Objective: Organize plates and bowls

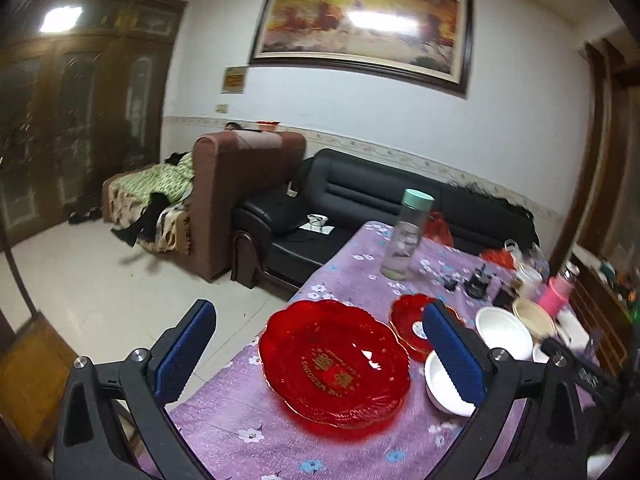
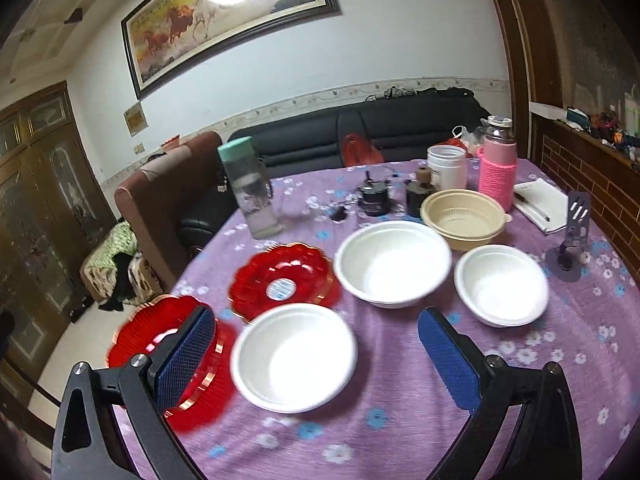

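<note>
A large red plate (image 1: pixel 334 364) lies near the table's left edge, between the wide-open jaws of my left gripper (image 1: pixel 320 344), which hovers above it and is empty. A smaller red plate (image 1: pixel 408 322) lies behind it. My right gripper (image 2: pixel 316 344) is open and empty above the nearest white bowl (image 2: pixel 294 358). A larger white bowl (image 2: pixel 394 264), a small white bowl (image 2: pixel 502 284) and a beige bowl (image 2: pixel 464 218) stand further back. The small red plate (image 2: pixel 282 280) and the large red plate (image 2: pixel 136 344) lie to the left there.
The table has a purple flowered cloth (image 2: pixel 400 420). A clear bottle with a green cap (image 2: pixel 250 192), a pink flask (image 2: pixel 498 164), a white jar (image 2: pixel 446 166), small dark items (image 2: pixel 374 196) and a notepad (image 2: pixel 538 200) stand at the back. Sofas (image 1: pixel 360 192) lie beyond.
</note>
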### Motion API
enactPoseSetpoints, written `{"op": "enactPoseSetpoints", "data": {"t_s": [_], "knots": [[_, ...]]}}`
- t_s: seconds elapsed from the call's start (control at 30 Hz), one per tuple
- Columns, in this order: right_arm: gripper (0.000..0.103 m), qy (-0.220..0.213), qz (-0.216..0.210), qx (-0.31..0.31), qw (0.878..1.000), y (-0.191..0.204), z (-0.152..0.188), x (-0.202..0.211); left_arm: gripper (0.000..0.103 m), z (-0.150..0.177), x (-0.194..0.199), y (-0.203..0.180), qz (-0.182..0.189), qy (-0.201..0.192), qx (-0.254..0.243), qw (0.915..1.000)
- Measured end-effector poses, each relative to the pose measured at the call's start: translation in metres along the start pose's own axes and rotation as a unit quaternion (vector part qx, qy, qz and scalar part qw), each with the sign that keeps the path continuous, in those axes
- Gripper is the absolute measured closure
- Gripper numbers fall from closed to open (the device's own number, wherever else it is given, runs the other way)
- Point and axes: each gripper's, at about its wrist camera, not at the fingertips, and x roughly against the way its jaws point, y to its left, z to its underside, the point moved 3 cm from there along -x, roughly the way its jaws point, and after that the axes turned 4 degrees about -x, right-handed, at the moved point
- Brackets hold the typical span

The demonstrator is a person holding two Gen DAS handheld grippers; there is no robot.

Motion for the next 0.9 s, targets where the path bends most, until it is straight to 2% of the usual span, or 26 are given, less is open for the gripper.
{"op": "enactPoseSetpoints", "data": {"t_s": [0.1, 0.23, 0.37, 0.5, 0.57, 0.67, 0.77, 0.83, 0.9], "knots": [[0.0, 0.009, 0.0, 0.004, 1.0, -0.019, 0.007, -0.001, 0.0, 0.009, -0.022, 0.004, -0.016, 0.037, 0.024, 0.9989], [0.0, 0.039, -0.022, 0.003, 0.999, -0.031, 0.017, -0.012, 0.0, 0.022, -0.046, -0.002, 0.001, 0.095, 0.041, 0.9946], [0.003, 0.073, -0.072, 0.003, 0.995, -0.023, 0.021, -0.024, 0.0, 0.025, -0.056, -0.002, -0.021, 0.105, 0.036, 0.9936], [0.009, 0.119, -0.14, 0.029, 0.983, 0.008, 0.028, -0.04, 0.0, 0.026, -0.065, 0.02, -0.056, 0.113, 0.037, 0.9913], [0.009, 0.143, -0.17, 0.023, 0.975, 0.022, 0.033, -0.049, 0.0, 0.03, -0.073, 0.034, -0.069, 0.123, 0.039, 0.9892], [0.009, 0.191, -0.222, 0.007, 0.956, 0.047, 0.036, -0.074, 0.0, 0.035, -0.091, 0.048, -0.084, 0.141, 0.033, 0.9859], [0.015, 0.215, -0.213, 0.023, 0.953, 0.075, 0.031, -0.105, 0.0, 0.042, -0.114, 0.061, -0.085, 0.167, 0.033, 0.9817], [0.022, 0.235, -0.211, 0.031, 0.948, 0.091, 0.029, -0.128, 0.0, 0.046, -0.128, 0.071, -0.074, 0.184, 0.047, 0.9789], [0.026, 0.254, -0.2, 0.032, 0.946, 0.1, 0.029, -0.147, 0.0, 0.051, -0.139, 0.08, -0.067, 0.201, 0.065, 0.9752]]}}
